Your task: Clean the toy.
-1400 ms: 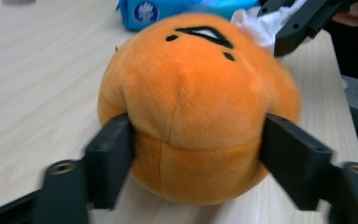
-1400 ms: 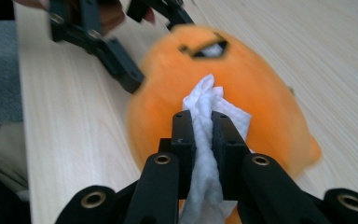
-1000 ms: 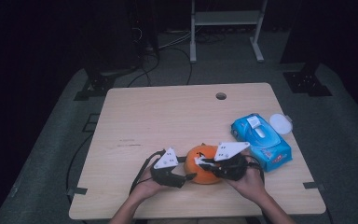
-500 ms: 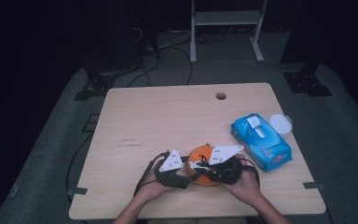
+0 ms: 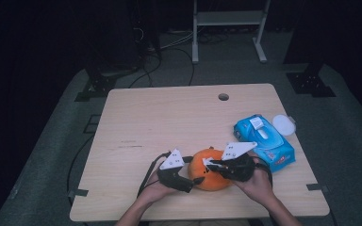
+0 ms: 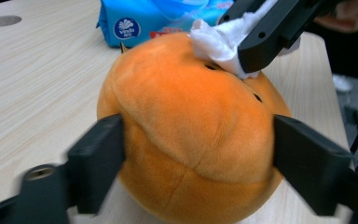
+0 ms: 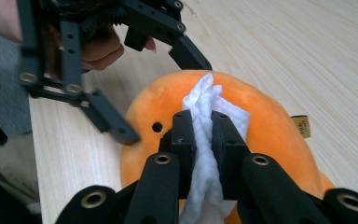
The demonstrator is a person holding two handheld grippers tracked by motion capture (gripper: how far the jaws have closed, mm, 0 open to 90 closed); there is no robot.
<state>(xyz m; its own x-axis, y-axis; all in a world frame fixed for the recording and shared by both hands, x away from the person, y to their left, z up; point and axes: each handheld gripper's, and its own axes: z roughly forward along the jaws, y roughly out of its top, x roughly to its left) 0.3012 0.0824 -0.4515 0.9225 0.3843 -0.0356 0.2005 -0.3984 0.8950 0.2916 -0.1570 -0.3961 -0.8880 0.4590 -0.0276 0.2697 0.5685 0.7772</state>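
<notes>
The orange plush toy [image 6: 193, 126] sits near the desk's [image 5: 169, 117] front edge, soft and light. The left tongs [image 6: 196, 158], just opening, straddle its sides with jaws wide; the right tongs [image 7: 200, 135] pinch a white tissue [image 7: 209, 107] against its top. Hold it around the middle.

One camera looks down over the table [image 5: 169, 117] from above; two ride close, sharing the orange plush toy [image 6: 191, 135].

High view is pretty dim, with the room around the bench [image 5: 169, 122] nearly black. Both close-up views look brighter and evenly lit, though nearby claw parts go soft and blurry.
</notes>
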